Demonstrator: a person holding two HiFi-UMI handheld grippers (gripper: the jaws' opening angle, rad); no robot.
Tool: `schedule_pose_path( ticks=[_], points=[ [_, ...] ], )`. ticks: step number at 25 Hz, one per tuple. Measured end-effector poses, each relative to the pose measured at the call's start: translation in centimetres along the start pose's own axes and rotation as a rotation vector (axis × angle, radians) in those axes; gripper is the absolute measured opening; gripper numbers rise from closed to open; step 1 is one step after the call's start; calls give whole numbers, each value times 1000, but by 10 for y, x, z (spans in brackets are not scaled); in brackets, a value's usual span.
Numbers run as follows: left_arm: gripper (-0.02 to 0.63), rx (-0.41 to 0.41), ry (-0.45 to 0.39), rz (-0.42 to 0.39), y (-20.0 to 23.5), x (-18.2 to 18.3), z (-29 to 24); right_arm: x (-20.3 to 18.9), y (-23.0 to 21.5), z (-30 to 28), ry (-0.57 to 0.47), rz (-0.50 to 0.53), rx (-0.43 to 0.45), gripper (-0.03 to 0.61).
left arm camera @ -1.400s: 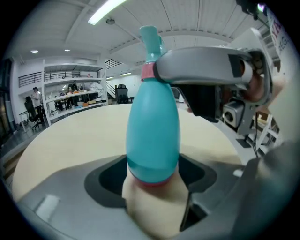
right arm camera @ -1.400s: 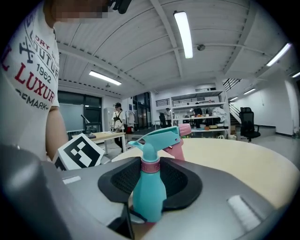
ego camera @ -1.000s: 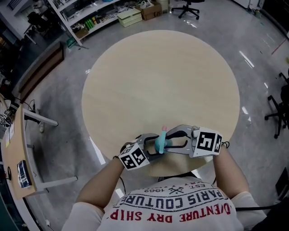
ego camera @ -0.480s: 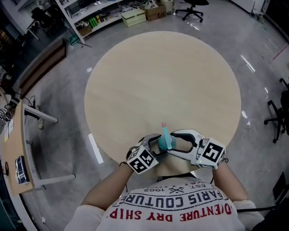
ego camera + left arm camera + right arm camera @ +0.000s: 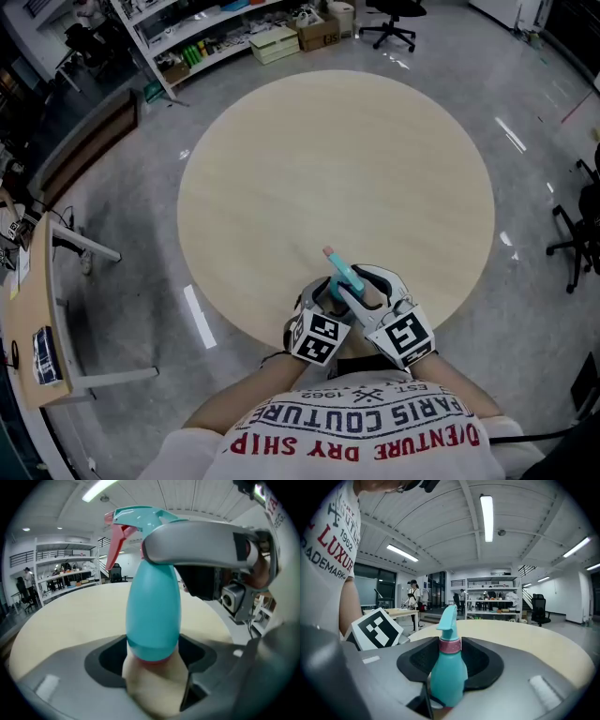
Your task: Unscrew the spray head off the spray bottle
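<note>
Left hand-held gripper [image 5: 328, 296] clamps smooth, teal, pear-shaped plastic spray bottle [image 5: 153, 611].

The round pale wooden counter [image 5: 337, 159] is bare over almost its whole top, so its far half and both sides are open to reach from any direction. The only crowding is at the near rim. There the teal plastic spray bottle [image 5: 343, 274] is held tilted above the surface in the left gripper [image 5: 328, 298]. The right gripper [image 5: 361, 289] is pressed in just beside it, its fingers closing with the bottle's neck between them, leaving no gap to pass between the two. The metal shelving rack [image 5: 206, 37], black office chairs [image 5: 581, 225] and side desk [image 5: 28, 309] stand well apart across the grey floor [image 5: 122, 216].
</note>
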State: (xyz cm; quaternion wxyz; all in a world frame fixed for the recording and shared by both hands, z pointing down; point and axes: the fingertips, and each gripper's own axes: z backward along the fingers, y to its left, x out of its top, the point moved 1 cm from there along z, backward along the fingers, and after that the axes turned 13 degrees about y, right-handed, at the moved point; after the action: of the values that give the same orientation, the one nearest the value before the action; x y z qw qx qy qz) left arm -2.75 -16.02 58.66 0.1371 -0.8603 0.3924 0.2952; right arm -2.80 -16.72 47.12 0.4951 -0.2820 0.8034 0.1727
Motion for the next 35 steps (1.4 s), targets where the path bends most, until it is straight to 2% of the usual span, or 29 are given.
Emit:
schedule_pose_path(
  ticks=[2,5,8,12,15,21,23,25,27,32,35],
  points=[
    [339,-11,-1,-8,-1,-1,1,2,2,1,-8,0,0,142],
    [336,-62,-12,-80,-3,-3,3,0,2,5,2,48,51,135],
    [324,-151,-29,-215,-6,-9,6,-3,5,10,20,114,180,132],
    [318,-290,-11,-419,-12,-17,11,-7,16,18,58,226,405,129],
    [318,-338,9,-478,-9,-17,13,-4,19,16,74,257,492,129],
    [321,-324,-13,-453,-10,-17,13,-5,17,14,49,232,501,129],
    [325,-313,-38,-420,-13,-13,12,-5,15,15,37,215,488,129],
    [357,-296,-71,-376,-16,-8,12,-5,15,15,34,188,473,129],
    [362,-258,-100,-324,-16,-3,11,-5,16,14,25,162,453,129],
    [364,-153,-134,-211,-16,4,4,-4,11,14,10,115,351,129],
    [365,-119,-135,-173,-18,9,2,-2,4,16,-13,105,229,134]
  ],
)
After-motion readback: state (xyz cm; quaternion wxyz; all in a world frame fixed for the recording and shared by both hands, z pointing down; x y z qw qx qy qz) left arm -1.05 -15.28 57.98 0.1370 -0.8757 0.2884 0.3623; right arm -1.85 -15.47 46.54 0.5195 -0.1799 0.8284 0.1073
